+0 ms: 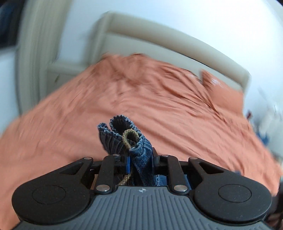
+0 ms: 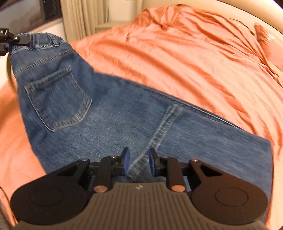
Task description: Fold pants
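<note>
Blue jeans [image 2: 106, 115] hang slanted over an orange bed sheet [image 2: 194, 62], with the back pocket [image 2: 56, 102] facing the right wrist view. My left gripper [image 1: 140, 159] is shut on the bunched waistband [image 1: 122, 139], where a tan drawstring loop [image 1: 130, 137] sticks out. In the right wrist view that same left gripper [image 2: 19, 41] holds the waistband corner up at the far left. My right gripper [image 2: 139, 161] is lower on the jeans. Its blue pads [image 2: 126, 161] pinch a fold of denim along a stitched seam [image 2: 159, 131].
The rumpled orange sheet [image 1: 159, 97] covers the whole bed. A beige padded headboard [image 1: 159, 35] runs along the far side. Pale curtains [image 2: 84, 14] hang at the back left, beside a dark window [image 2: 51, 8].
</note>
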`<control>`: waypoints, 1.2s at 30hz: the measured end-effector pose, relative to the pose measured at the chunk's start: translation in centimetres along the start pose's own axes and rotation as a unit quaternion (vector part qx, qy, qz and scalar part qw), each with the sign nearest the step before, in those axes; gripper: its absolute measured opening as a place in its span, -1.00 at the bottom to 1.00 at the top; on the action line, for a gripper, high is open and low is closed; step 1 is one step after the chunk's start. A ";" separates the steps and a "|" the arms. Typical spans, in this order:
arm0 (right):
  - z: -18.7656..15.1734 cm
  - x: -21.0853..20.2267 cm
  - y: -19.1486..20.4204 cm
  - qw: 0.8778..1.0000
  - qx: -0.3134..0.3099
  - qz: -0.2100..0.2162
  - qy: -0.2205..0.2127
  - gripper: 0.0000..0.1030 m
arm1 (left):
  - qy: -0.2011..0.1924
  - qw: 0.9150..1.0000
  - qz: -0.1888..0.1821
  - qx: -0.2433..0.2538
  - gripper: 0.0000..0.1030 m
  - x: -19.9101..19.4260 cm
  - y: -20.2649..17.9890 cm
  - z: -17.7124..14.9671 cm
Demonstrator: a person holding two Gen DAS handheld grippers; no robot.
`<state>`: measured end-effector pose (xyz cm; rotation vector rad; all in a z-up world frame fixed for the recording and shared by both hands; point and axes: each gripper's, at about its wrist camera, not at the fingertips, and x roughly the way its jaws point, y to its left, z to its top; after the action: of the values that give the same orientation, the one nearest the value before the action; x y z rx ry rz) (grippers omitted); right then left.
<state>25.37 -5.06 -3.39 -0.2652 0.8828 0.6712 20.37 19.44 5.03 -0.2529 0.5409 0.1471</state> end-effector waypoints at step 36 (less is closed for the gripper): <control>-6.8 -5.1 -7.4 0.961 0.258 0.041 -0.089 -0.56 | 0.089 0.995 0.017 0.028 -0.24 8.9 -8.1 -8.4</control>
<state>23.57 -16.16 -3.96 0.2967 0.8676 0.5086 25.51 10.05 -4.98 -0.2040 0.7257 0.1437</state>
